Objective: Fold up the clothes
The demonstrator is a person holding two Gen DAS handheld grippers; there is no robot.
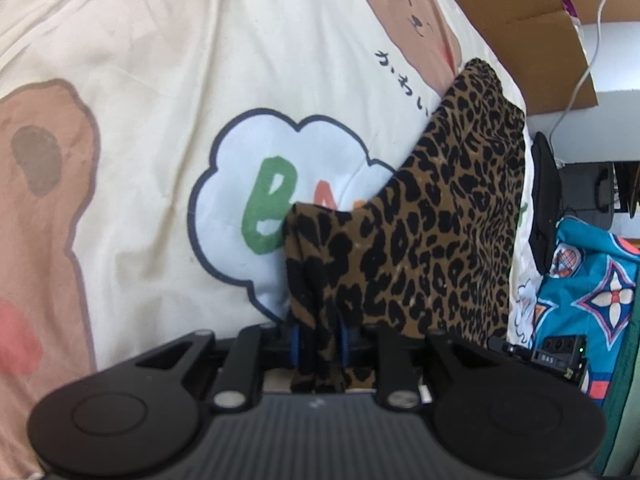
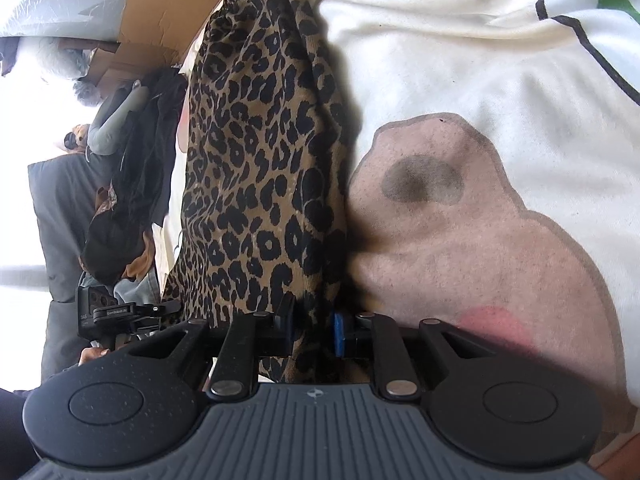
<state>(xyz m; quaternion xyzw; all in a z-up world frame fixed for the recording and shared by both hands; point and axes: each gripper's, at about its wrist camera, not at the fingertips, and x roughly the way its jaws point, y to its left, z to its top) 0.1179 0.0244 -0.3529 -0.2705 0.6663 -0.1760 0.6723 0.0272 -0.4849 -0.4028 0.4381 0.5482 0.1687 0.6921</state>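
Left claw: the left claw has its blue pads pressed together on a bunched fold of the leopard-print garment; the fingertips themselves are buried in fabric.
Right claw: the right claw pinches another gathered edge of the leopard-print garment; one blue pad shows, the other is mostly covered by cloth.
Garment position: it is lifted between both claws above a cream bedsheet, hanging in loose drapes. Whether its far end touches the sheet cannot be told.
Garment material: thin, soft knit, tan ground with black rosette spots, creased into long vertical folds in the right wrist view.
Bedsheet: cream cotton, lightly wrinkled, printed with pinkish-brown bear shapes, a pale cloud outline holding a green letter B, and a line of dark script partly hidden by the garment.
Cut off: the cloud's other letters are hidden behind the garment.
Surroundings: brown cardboard, a white cable, a teal patterned cloth and a dark heap of clothes lie beyond the sheet's edge; the bright background in the right wrist view is washed out.
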